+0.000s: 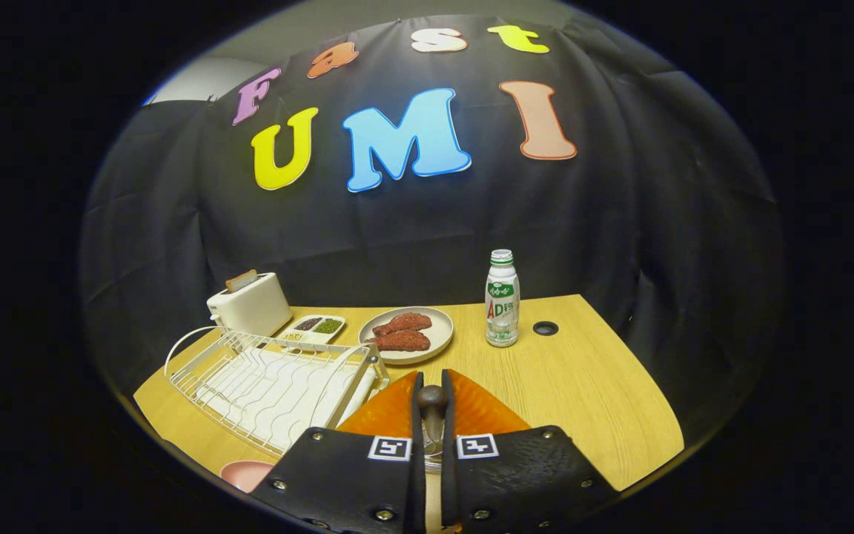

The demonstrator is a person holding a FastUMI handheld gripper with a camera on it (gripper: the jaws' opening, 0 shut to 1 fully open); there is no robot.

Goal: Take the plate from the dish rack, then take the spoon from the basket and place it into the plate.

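**Spoon held over orange plate: placement step**

Gripper [431, 437]: the two fingers are seen nearly closed, with a dark-handled spoon [432, 404] clamped between them. Both fingers appear pressed against the handle; the rounded handle end projects just ahead of the fingertips. A metallic part shows lower in the gap, but the bowl of the spoon cannot be made out.

Orange plate [471, 408]: located directly beneath and just ahead of the fingers, on the wooden table [590, 386], just beside the near corner of the dish rack [271, 386]. The rack is seen empty of dishes, so the plate is judged already taken out, and the spoon already taken from the basket. The step in hand is judged to be the lowering of the spoon into the plate.

Advice for the step: the spoon should be brought low over the middle of the plate before the fingers are parted, so that it is not dropped from height and does not bounce off the rim. The handle should be kept level, and clear of the dish rack's wire corner. The fingers should be opened only once the spoon is resting on the plate.

Appearance of the spoon: slim, with a dark, rounded, matt handle end; a smooth, hard handle is judged likely to slip if the grip is eased early.

Beyond the plate, a beige dish holding reddish-brown food [406, 334] is noted, and a bottle [502, 300] well apart from the rack.
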